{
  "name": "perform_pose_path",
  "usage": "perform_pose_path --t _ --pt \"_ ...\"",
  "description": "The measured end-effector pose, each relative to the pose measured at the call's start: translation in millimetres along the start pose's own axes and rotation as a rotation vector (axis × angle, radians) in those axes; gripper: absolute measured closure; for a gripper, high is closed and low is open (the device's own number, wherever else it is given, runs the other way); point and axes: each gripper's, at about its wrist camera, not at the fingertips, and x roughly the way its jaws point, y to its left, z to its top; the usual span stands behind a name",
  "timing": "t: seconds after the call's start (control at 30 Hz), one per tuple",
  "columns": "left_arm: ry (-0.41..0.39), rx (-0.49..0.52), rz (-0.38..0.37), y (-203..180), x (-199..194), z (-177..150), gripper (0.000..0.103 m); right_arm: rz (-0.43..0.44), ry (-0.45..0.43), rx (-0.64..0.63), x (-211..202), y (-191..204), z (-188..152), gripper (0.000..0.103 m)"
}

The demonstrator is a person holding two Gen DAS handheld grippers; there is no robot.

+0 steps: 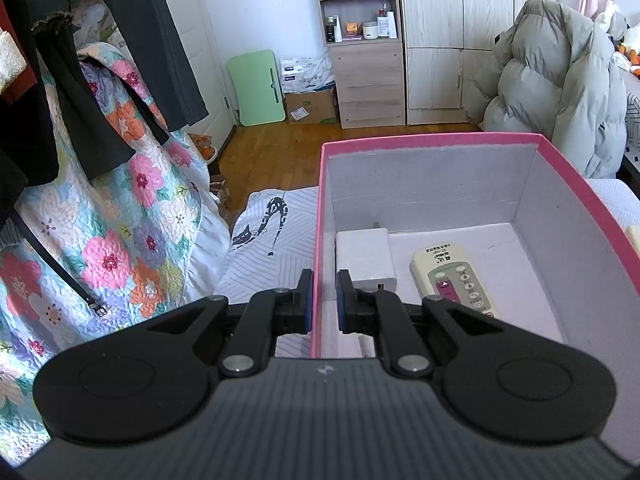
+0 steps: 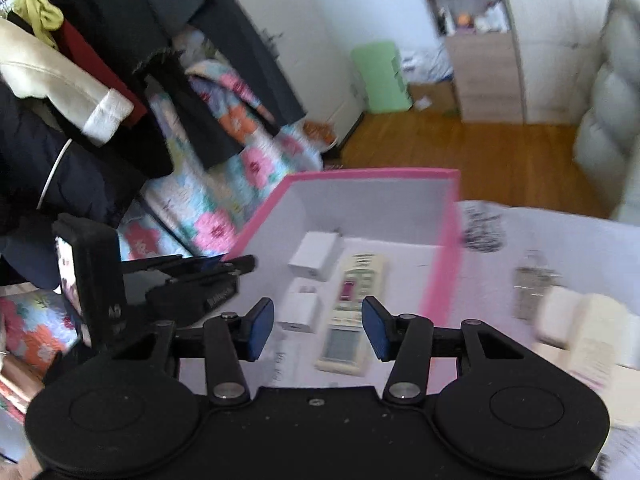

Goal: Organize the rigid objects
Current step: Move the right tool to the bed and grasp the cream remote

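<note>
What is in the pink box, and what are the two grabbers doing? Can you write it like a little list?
box: pink box, open top, on the bed
inside: remote control, two white chargers
left gripper: shut on the box's left wall
right gripper: open, holding nothing, above the box
outside the box: pale items on the bed to its right, too blurred to name

Pink box (image 2: pixel 440 248) right half – free floor
</note>
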Motion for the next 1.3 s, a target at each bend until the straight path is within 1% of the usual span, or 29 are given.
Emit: perform_pose_path --t 0.07,0.13,0.23,0.37,0.5,0.57,0.63,0.77,0.83,0.9,0.93,1.0,1.1,1.17,1.2,1.27,1.3 --pt "-0.001 0.013 0.008 -2.7 -0.3 -0.2 0.094 -0.039 -0.027 0.003 -19.8 -12.9 -8.0 0.048" --pt "-0.002 0.031 0.019 -5.5 -0.7 -0.8 0.094 -0.095 -0.054 0.011 -37.0 -26.4 -18.0 0.048" --pt "-0.01 0.043 0.034 -8.0 -1.8 -0.8 0.094 -0.179 -0.072 0.052 -53.5 -53.5 -31.7 0.048" --pt "-0.021 0.059 0.053 -10.7 -3.1 -0.6 0.094 -0.276 -0.066 0.12 -58.0 -87.6 -47.0 0.048" --pt "-0.02 0.066 0.062 -11.9 -2.7 0.0 0.094 -0.363 -0.048 0.164 -46.9 -118.5 -57.7 0.044" --pt "-0.021 0.063 0.061 -11.8 -2.5 0.3 0.094 -0.381 -0.02 0.168 -36.3 -131.8 -59.1 0.045" --pt "-0.02 0.063 0.06 -11.9 -3.2 -1.0 0.094 -0.381 -0.001 0.183 -24.7 -146.7 -56.3 0.045" --pt "-0.019 0.065 0.063 -11.7 -3.1 -1.2 0.094 -0.336 0.007 0.305 -7.2 -173.6 -52.7 0.045" --pt "-0.019 0.066 0.063 -12.2 -3.4 -1.5 0.094 -0.334 -0.011 0.335 -2.6 -177.9 -50.8 0.044" --pt "-0.018 0.07 0.068 -12.4 -3.2 -1.6 0.094 -0.359 -0.011 0.319 3.5 -177.1 -44.9 0.041" --pt "-0.018 0.071 0.069 -12.5 -3.2 -1.5 0.094 -0.386 -0.006 0.302 8.0 -174.8 -40.9 0.04" --pt "-0.018 0.072 0.067 -12.5 -3.3 -1.6 0.094 -0.446 0.005 0.238 16.0 -165.5 -36.2 0.032" --pt "-0.018 0.077 0.072 -12.6 -3.2 -1.7 0.094 -0.514 0.026 0.141 29.5 -153.7 -26.1 0.031" --pt "-0.018 0.074 0.07 -13.2 -3.1 -1.5 0.094 -0.529 0.057 0.125 38.0 -152.8 -20.4 0.028" --pt "-0.018 0.073 0.07 -13.1 -3.0 -1.3 0.094 -0.54 0.086 0.137 43.3 -155.2 -18.6 0.025" --pt "-0.02 0.066 0.07 -13.0 -3.5 -0.8 0.094 -0.581 0.114 0.127 50.3 -156.2 -17.1 0.025" --pt "-0.025 0.074 0.077 -13.8 -3.9 -1.0 0.094 -0.579 0.117 0.121 49.7 -154.1 -16.9 0.029"
